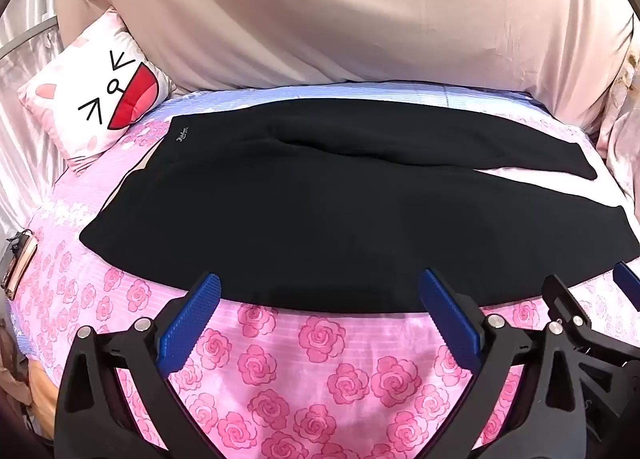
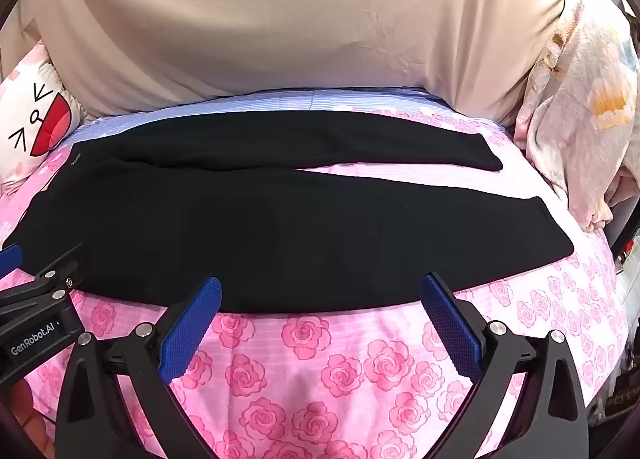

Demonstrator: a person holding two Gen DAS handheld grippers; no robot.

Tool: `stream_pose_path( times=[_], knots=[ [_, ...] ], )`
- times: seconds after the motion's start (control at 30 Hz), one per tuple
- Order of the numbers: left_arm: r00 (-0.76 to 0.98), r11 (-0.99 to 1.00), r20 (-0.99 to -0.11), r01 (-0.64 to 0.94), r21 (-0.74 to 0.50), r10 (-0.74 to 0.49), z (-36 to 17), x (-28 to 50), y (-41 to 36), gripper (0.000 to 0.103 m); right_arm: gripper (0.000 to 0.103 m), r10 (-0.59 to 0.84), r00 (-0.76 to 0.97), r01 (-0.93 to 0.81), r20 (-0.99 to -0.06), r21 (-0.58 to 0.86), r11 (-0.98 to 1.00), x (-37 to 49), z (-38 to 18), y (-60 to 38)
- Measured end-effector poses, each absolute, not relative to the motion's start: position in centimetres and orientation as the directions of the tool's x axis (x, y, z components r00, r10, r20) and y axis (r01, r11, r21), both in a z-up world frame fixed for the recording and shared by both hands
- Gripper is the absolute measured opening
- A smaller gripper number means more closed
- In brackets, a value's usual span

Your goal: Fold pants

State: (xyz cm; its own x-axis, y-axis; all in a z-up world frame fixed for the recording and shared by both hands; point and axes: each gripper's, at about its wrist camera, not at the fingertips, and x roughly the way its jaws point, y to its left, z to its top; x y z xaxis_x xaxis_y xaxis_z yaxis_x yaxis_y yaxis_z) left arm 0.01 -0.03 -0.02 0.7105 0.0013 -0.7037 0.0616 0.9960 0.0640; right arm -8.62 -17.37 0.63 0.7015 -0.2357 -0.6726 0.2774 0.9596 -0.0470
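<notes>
Black pants [image 1: 320,211] lie flat across the pink rose bedspread [image 1: 320,359], waist at the left, both legs running right with a gap between them at the hems. They show the same way in the right wrist view [image 2: 280,227]. My left gripper [image 1: 320,283] is open and empty, its blue fingertips just above the near edge of the pants. My right gripper [image 2: 320,283] is open and empty at the same near edge, further right. The right gripper shows at the right edge of the left view [image 1: 592,299]; the left gripper shows at the left edge of the right view [image 2: 36,275].
A cat-face pillow [image 1: 96,99] sits at the back left. A beige sheet [image 1: 340,19] hangs behind the bed. A floral quilt [image 2: 580,119] is bunched at the right. A phone-like object [image 1: 18,263] lies at the bed's left edge.
</notes>
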Motion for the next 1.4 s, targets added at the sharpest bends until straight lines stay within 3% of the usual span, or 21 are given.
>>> stream_pose_path(
  times=[1.4],
  knots=[
    [0.707,0.994,-0.708,0.075,0.082,0.005,-0.6,0.2,-0.3,0.098,0.098,-0.225,0.704,0.274,-0.674,-0.035,0.961,-8.4,0.6,-17.5]
  ],
)
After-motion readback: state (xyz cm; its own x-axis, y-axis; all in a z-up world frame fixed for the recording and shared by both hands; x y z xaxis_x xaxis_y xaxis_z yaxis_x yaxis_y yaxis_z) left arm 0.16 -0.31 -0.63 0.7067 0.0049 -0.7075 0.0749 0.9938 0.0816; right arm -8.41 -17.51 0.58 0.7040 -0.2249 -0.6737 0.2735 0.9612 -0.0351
